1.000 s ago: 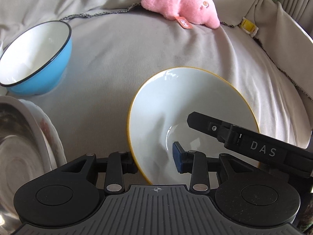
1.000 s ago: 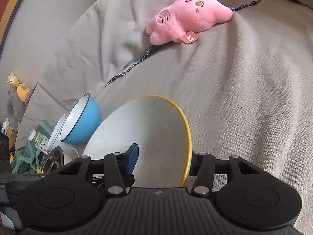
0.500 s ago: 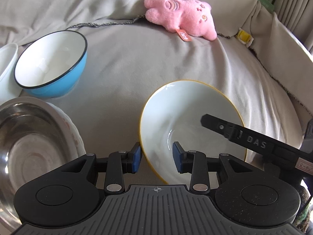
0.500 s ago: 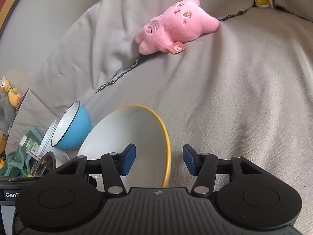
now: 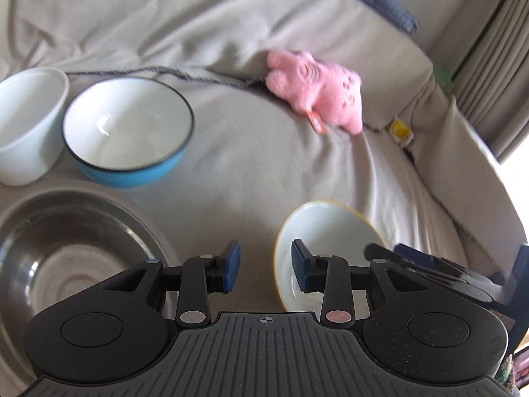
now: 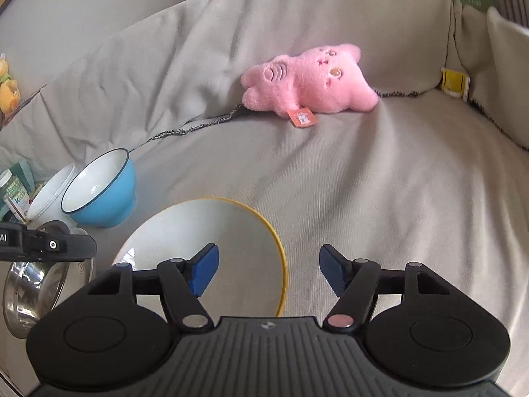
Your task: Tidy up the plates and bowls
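A white bowl with a yellow rim [image 5: 327, 231] [image 6: 211, 235] rests on the grey sofa cover. My left gripper [image 5: 264, 266] is open, its jaws either side of the bowl's near left rim. My right gripper [image 6: 267, 271] is open wide and empty, its jaws either side of the bowl's right rim. A blue bowl with a white inside [image 5: 127, 130] [image 6: 102, 195] stands at the left beside a white bowl [image 5: 28, 122] [image 6: 49, 195]. A steel bowl [image 5: 66, 251] [image 6: 29, 284] sits at the near left.
A pink plush toy [image 5: 314, 89] [image 6: 307, 82] lies at the back of the seat. A yellow tag [image 5: 400, 130] [image 6: 454, 82] sits at the right seam. Bottles and cloth [image 6: 16, 188] lie at the far left. The sofa back rises behind.
Both grippers have let go of the yellow-rimmed bowl, opened and pulled back. The bowl now rests on the sofa cover.
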